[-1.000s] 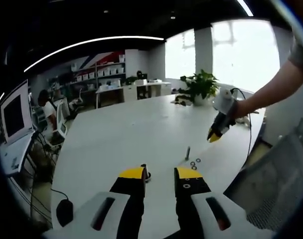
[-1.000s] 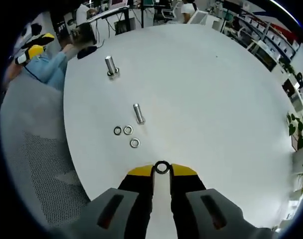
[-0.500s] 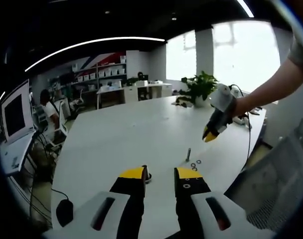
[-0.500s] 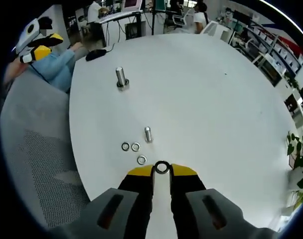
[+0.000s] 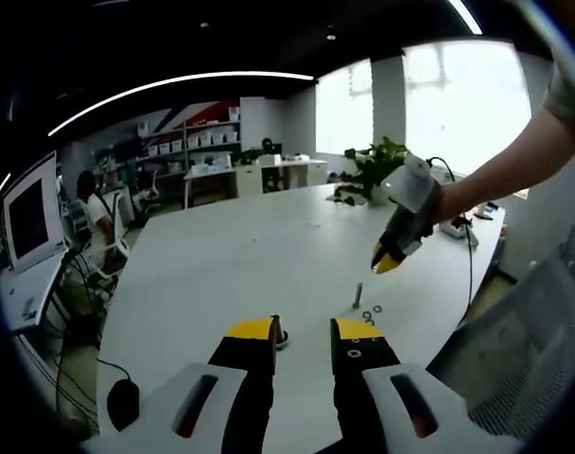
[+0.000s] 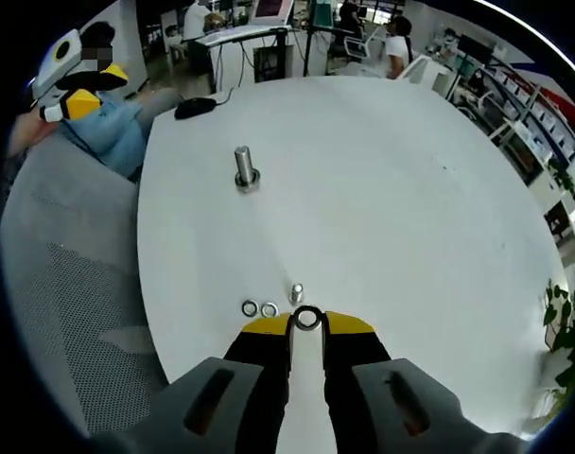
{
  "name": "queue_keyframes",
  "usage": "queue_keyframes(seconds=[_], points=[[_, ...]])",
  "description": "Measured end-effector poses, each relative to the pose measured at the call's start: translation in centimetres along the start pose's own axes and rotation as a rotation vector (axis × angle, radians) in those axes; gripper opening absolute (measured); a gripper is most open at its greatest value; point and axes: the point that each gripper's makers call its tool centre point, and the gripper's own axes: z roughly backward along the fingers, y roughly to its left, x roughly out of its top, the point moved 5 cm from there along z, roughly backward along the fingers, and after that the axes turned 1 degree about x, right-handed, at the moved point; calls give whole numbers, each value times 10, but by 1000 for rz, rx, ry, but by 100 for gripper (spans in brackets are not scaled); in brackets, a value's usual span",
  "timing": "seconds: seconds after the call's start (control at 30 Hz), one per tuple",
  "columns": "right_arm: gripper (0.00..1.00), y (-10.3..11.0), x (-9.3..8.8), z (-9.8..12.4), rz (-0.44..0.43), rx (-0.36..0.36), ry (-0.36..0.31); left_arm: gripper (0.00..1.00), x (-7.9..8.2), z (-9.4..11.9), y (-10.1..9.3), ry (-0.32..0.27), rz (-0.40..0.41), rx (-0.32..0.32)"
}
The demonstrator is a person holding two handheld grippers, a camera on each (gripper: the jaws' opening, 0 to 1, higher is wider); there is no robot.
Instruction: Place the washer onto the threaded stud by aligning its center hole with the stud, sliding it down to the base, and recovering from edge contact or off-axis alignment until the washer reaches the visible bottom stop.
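Left gripper view: the left hand-held gripper (image 5: 302, 333) is parted and empty over the white counter (image 5: 231, 255). The right hand-held gripper (image 5: 386, 259) hangs above a small stud (image 5: 357, 291).

Right gripper view: its yellow tips pinch a washer (image 6: 307, 319) just above that stud (image 6: 296, 293), beside two loose washers (image 6: 259, 309). A taller stud (image 6: 244, 168) stands well apart.
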Motion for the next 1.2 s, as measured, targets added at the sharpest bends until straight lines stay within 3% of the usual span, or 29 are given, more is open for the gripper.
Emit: queue_keyframes(seconds=[0.5,1.2], points=[[13,6,14,-17,36,23,12,21,0,0,0,-3,4,-5],[13,4,9,-32,58,48,70,21,0,0,0,-4,16,-14]])
